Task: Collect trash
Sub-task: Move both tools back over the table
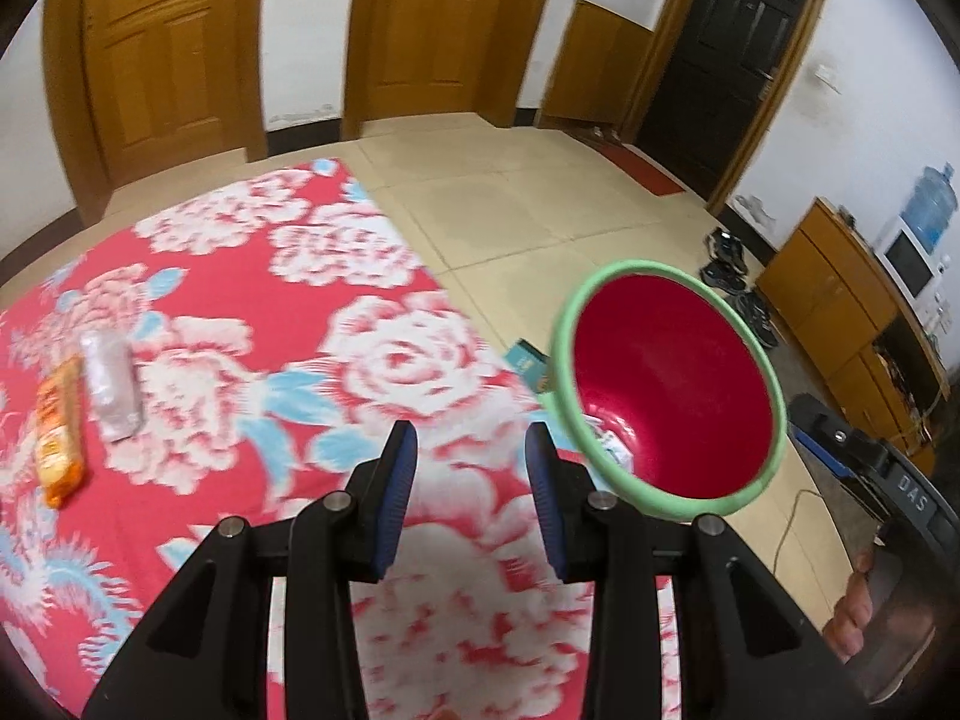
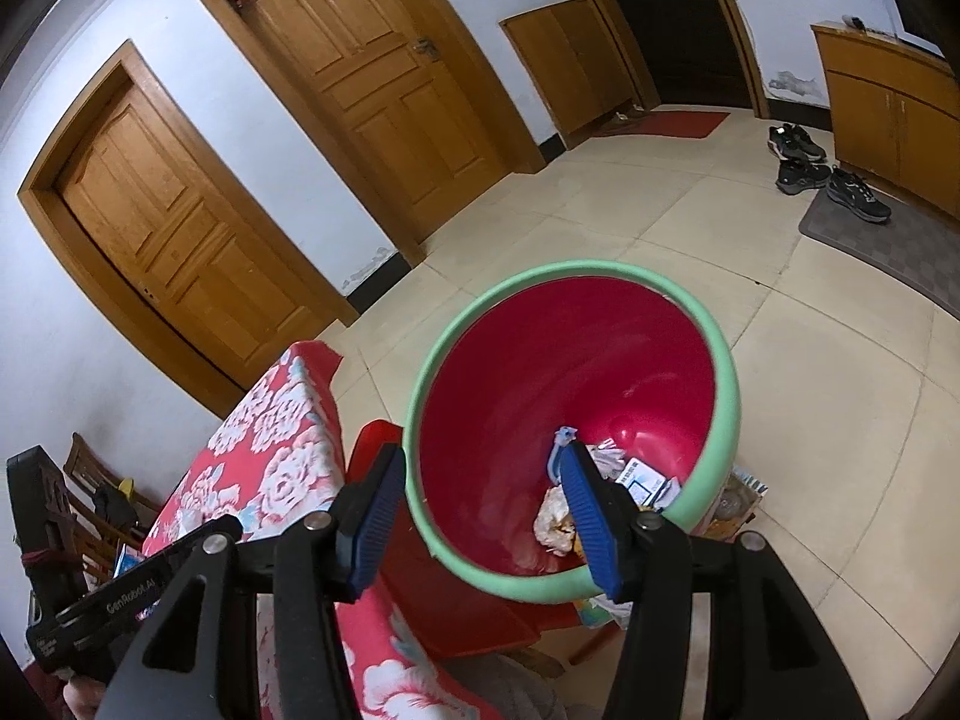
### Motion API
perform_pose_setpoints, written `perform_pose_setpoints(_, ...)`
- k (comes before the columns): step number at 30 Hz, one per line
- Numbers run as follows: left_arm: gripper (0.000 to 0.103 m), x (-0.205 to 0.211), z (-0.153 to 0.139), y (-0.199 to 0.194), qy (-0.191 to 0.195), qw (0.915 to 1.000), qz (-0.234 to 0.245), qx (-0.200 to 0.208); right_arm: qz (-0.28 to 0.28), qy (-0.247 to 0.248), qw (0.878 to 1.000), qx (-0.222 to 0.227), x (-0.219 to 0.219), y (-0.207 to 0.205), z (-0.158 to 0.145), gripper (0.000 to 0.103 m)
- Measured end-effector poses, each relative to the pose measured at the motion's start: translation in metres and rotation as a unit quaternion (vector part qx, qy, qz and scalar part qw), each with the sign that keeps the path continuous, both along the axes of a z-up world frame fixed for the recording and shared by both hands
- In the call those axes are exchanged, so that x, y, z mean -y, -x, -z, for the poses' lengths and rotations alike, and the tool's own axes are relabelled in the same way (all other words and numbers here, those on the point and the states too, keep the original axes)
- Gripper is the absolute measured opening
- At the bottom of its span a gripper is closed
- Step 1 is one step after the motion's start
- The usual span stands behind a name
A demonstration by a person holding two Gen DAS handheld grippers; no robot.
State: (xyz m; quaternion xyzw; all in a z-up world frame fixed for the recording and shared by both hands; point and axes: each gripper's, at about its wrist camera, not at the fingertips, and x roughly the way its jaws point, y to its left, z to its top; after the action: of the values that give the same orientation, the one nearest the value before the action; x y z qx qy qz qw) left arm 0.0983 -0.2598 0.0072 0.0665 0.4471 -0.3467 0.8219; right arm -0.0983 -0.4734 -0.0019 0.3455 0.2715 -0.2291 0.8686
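- Left gripper (image 1: 471, 438) sits at lower centre of the left wrist view, jaws wide apart with nothing between the blue pads, hovering above the bench (image 1: 252, 276) covered in a red floral cloth
- On that cloth, at the left edge of the frame, an orange snack wrapper (image 1: 59, 432) lies beside a pale clear-plastic packet (image 1: 113, 384); the two touch or nearly touch, and both lie well apart from the left gripper
- Red bin (image 1: 672, 396) with a green rim stands on the floor off the bench's right edge, at right of centre in the left wrist view; a bit of white litter shows at its bottom
- A teal box (image 1: 528, 360) shows just left of the bin's rim, between bin and cloth edge
- Right gripper (image 2: 480, 456) fills the lower centre of the right wrist view, jaws wide; the bin's near rim passes between the pads, one pad outside the bin, the other over its opening
- A small light-blue scrap (image 2: 561, 447) sits at the tip of the right-hand pad; whether it clings to the pad or lies in the bin, I cannot tell
- Inside the bin: crumpled paper (image 2: 555, 519) and a small printed carton (image 2: 648, 483) at the bottom
- Black shoes (image 2: 828, 171) sit on the tiled floor at upper right, near a grey mat (image 2: 882, 252)
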Motion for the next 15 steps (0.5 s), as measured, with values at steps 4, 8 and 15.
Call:
perform_pose_setpoints(4,0.037,-0.023,-0.004,-0.009,-0.002,0.9997,-0.024,0.009,-0.005,-0.001,1.0,0.002,-0.008,-0.003,-0.004,0.058)
perform_pose_setpoints(8,0.037,-0.046,-0.007,-0.021,-0.004,0.9985,-0.052,0.015,-0.011,0.002,1.0,0.001,-0.015,-0.005,-0.007,0.059)
perform_pose_setpoints(15,0.037,-0.078,-0.009,-0.04,-0.003,0.9963,-0.083,0.021,-0.015,0.005,1.0,-0.004,-0.024,-0.01,-0.009,0.059)
